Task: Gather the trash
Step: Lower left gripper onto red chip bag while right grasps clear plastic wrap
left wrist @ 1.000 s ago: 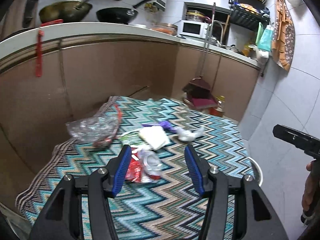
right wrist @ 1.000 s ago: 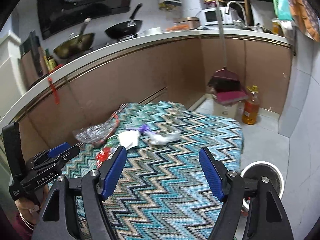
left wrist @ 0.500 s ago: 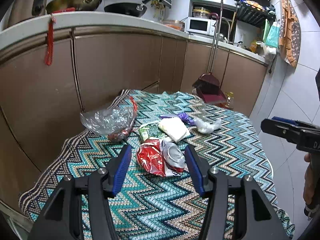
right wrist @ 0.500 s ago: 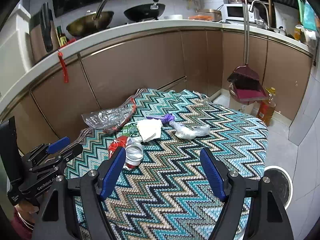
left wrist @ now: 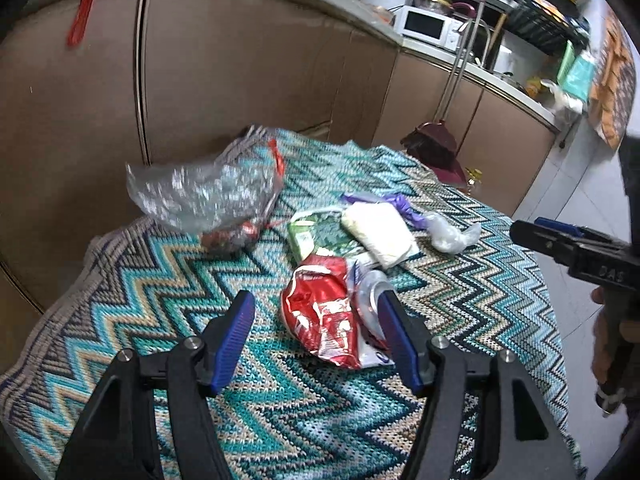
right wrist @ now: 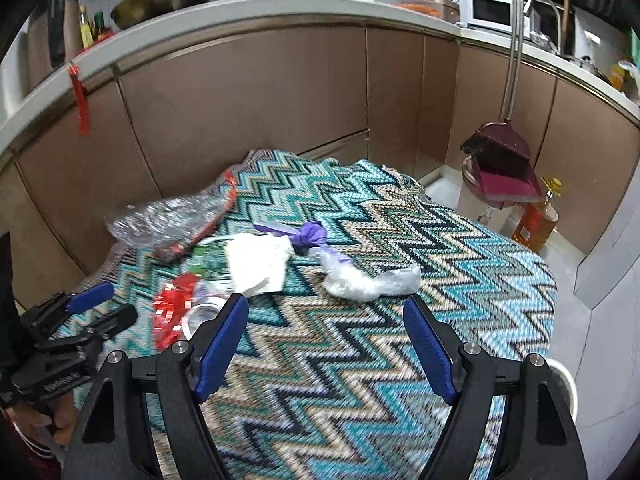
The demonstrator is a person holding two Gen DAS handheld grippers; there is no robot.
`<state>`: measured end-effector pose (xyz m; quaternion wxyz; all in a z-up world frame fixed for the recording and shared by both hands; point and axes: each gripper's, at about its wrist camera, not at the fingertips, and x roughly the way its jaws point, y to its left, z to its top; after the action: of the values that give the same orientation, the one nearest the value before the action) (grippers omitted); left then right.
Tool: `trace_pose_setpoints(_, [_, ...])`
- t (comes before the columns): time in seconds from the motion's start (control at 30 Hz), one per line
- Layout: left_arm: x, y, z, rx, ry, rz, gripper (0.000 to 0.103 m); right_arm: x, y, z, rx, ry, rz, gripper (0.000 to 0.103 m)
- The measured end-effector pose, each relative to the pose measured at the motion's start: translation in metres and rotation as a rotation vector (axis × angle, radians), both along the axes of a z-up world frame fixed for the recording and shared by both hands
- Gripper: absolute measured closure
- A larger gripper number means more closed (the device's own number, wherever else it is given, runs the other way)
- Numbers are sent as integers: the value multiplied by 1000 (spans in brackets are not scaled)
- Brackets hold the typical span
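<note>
Approach step of trash collection. The left gripper (left wrist: 316, 330) stood wide open and empty, its blue ribbed pads flanking a crumpled red foil snack wrapper (left wrist: 320, 312); the right-hand pad lay just beside a flattened silver can (left wrist: 370, 300) that touched the wrapper. No item appeared to have been lifted yet. The right gripper (right wrist: 326, 344) was likewise spread wide, holding nothing, and hovered over bare cloth nearer than a twisted clear plastic bag of white contents (right wrist: 366, 280).

All litter lay clustered on a teal zigzag knitted tablecloth (left wrist: 460, 308), toward its left and far side. Besides the wrapper and can there were: a crinkled transparent bag with a red edge (left wrist: 204, 196), blurred in the left view; a flat green printed packet (left wrist: 310, 236); a soft white folded tissue (left wrist: 378, 232) lying partly over the packet; and a knotted purple plastic scrap (right wrist: 310, 236) touching the tissue's far corner.

Judged next move: the left gripper would lower and close across the wrapper. Thin foil should crush readily and may slip, and the adjacent can could be caught or nudged. A white round bin rim (right wrist: 566, 380) showed beyond the table's right edge, a probable drop point.
</note>
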<state>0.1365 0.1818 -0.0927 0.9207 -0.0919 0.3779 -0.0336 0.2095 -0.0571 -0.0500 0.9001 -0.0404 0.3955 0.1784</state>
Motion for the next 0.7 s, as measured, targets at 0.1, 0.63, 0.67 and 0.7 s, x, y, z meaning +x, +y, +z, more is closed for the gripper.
trace_pose_setpoints(0.1, [9, 10, -16, -54, 48, -6, 41, 17, 3, -12, -32, 13, 17, 24])
trace_pose_setpoints(0.63, [46, 14, -53, -212, 150, -39, 41, 72, 24, -58, -111, 60, 88, 24])
trace_pose_setpoints(0.67, [47, 14, -53, -223, 148, -41, 41, 74, 24, -61, -116, 65, 89, 24])
trace_pose_setpoints(0.7, [47, 14, -54, -232, 147, -45, 42, 75, 24, -63, -119, 70, 91, 24])
